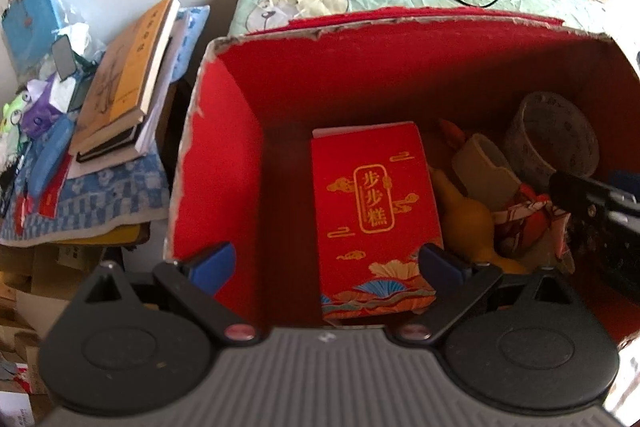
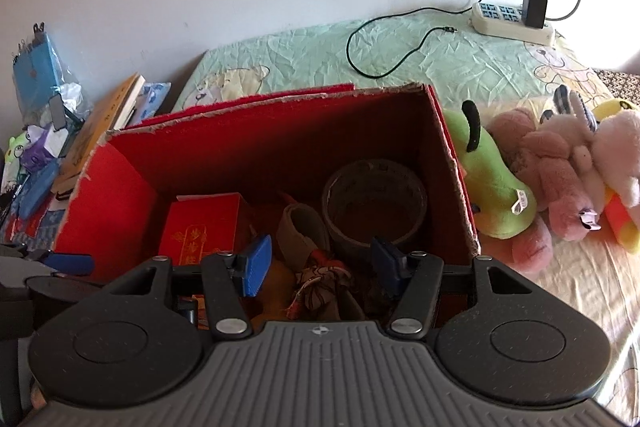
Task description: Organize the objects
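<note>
Red box (image 1: 400, 67) holds red packet (image 1: 374, 203), tape roll (image 1: 556, 139) (right side); 2 grippers, left (image 1: 326, 263) and right (image 2: 320, 259), spread, empty.

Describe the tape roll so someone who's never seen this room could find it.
Find the big red box on the bed. Inside, in its far right corner, the tape roll stands beside a small red carton. It is the only wide grey hollow ring there.
</note>
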`<state>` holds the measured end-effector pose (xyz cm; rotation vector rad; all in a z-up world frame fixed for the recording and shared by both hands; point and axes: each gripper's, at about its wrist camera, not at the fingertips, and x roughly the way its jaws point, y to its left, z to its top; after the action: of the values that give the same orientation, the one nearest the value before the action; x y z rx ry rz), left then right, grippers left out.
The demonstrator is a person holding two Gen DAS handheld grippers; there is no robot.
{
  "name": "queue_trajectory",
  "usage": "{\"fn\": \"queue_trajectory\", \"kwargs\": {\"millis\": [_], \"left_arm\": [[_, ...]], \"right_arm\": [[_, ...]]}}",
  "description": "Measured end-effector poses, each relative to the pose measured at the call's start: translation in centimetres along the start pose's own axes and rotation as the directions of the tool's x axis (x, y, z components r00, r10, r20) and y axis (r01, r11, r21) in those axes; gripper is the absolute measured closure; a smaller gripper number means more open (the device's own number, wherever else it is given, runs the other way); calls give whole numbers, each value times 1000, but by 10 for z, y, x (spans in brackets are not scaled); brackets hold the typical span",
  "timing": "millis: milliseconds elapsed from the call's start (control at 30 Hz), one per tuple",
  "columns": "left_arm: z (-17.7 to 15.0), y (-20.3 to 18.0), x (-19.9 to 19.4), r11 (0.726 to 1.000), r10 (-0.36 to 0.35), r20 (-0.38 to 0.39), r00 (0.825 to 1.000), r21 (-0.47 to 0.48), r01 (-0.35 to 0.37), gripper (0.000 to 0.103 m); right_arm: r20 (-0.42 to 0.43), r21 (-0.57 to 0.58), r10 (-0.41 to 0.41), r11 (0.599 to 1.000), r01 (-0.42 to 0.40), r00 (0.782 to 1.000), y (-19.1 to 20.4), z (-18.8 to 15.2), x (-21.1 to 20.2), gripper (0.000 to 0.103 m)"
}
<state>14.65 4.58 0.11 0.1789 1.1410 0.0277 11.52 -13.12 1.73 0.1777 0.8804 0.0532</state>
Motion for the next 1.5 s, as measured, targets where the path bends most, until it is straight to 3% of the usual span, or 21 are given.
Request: {"fn": "queue_trajectory", "kwargs": {"millis": [300,633,1500], "left_arm": [[-3,-8,5,999,-26,-54,998,23,27,4],[-4,-8,5,999,-39,-53,998,18,40,4],[-5,-12,9,1000,-25,-39,999,13,25,5]], "right_arm": [[-46,6,-1,1000,1,999,0,0,8,51],[-92,53,23,998,-19,995,-6,-4,14,52],[-83,85,67,995,-60,994,-8,-8,14,51]]}}
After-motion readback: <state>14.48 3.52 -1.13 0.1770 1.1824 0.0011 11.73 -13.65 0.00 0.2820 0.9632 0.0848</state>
